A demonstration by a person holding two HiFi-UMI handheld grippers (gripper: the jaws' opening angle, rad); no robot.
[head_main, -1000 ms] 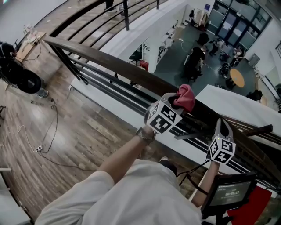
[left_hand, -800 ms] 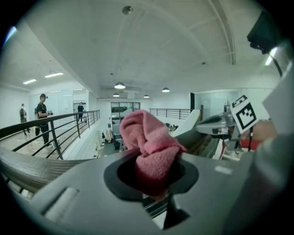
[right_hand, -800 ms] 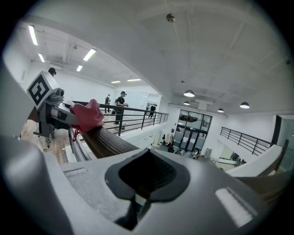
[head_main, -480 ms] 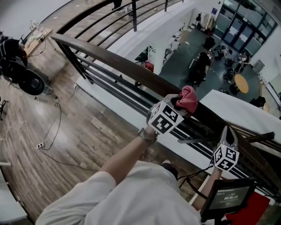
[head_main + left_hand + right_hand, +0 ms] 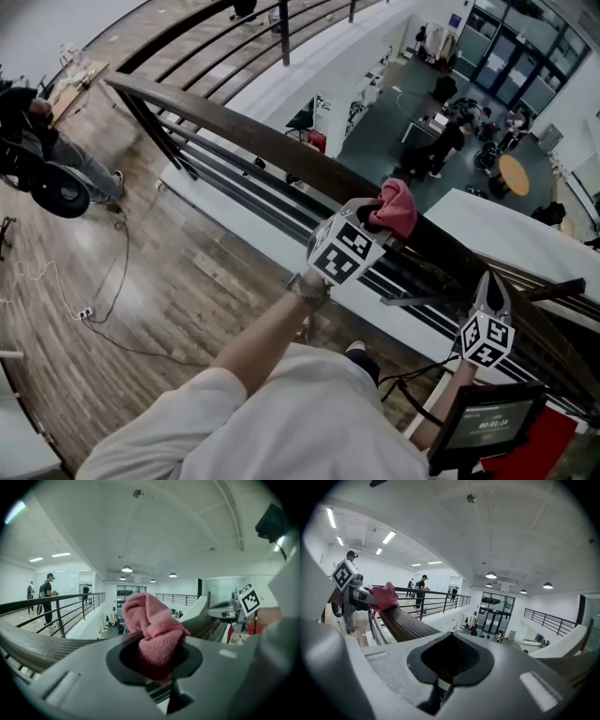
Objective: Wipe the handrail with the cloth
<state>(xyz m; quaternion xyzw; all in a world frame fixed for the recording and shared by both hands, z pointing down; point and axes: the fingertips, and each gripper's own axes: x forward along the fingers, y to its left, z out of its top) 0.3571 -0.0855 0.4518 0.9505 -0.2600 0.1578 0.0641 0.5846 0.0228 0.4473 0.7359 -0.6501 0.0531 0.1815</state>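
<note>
- While clamped in the left claw (image 5: 377, 217), the pink cloth (image 5: 399, 204) sits bunched up on top of the dark wooden handrail (image 5: 234, 127), touching it.
- Left claw: closed down on the cloth. In the left gripper view the wad fills the gap between the jaws, and most of it sticks out past the tips.
- Right claw (image 5: 488, 281): jaws together, nothing held. Tips point up at the near side of the handrail, to the right of the cloth and well apart from it. Can't tell if they touch the rail.
- Handrail runs diagonally from upper left to lower right, with dark horizontal bars (image 5: 234, 183) below it.
- Small screen (image 5: 487, 417) sits at lower right, below the right claw.
- Wood floor (image 5: 141, 281) with loose cables on the near side.
</note>
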